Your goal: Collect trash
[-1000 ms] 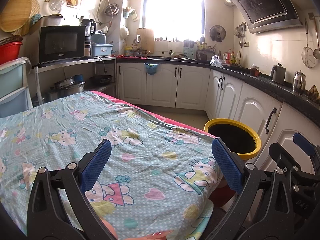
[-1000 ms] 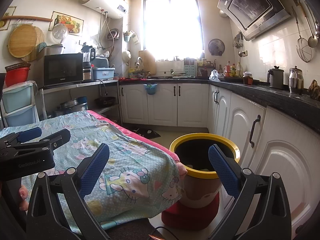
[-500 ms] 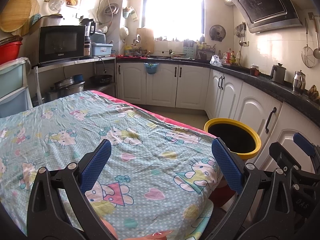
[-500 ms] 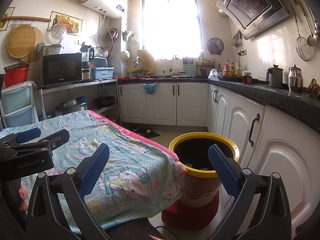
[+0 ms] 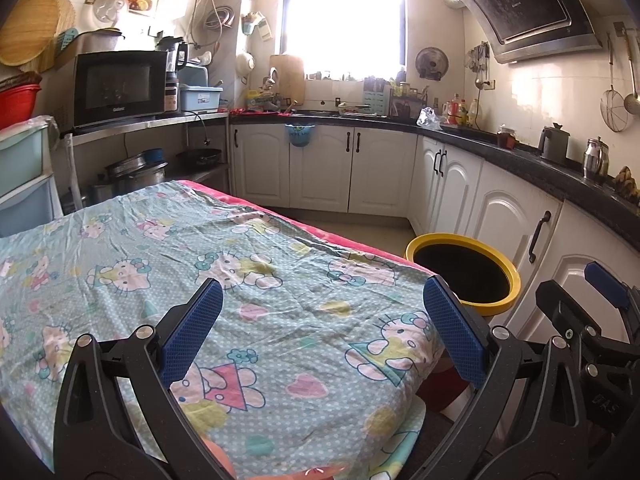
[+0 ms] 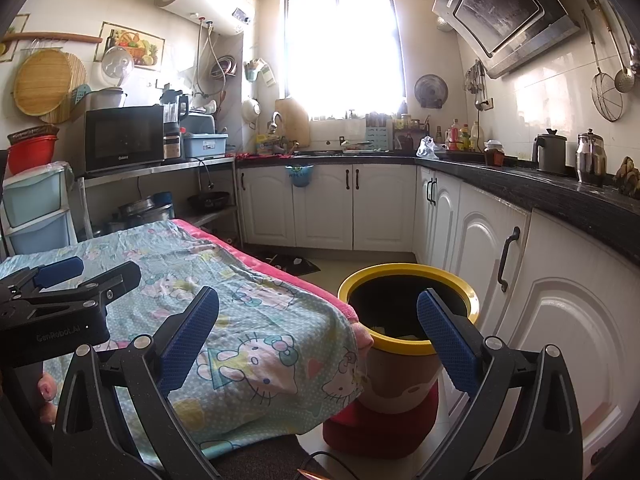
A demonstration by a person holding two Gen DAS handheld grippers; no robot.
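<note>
The left gripper (image 5: 322,326) hangs wide and empty over the cartoon-cat-print teal tablecloth (image 5: 168,256). The right gripper (image 6: 318,330), equally wide and empty, faces the yellow-rimmed round trash bin (image 6: 408,346) beside it.

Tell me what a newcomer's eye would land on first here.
First, the cartoon-cat cloth spread over the table, filling the left and middle of both views. Next, the yellow-rimmed bin on the floor at the table's right corner, beside the white cabinets. Both tools, left and right, hang open and hold nothing, and the bright window glares at the back.
</note>
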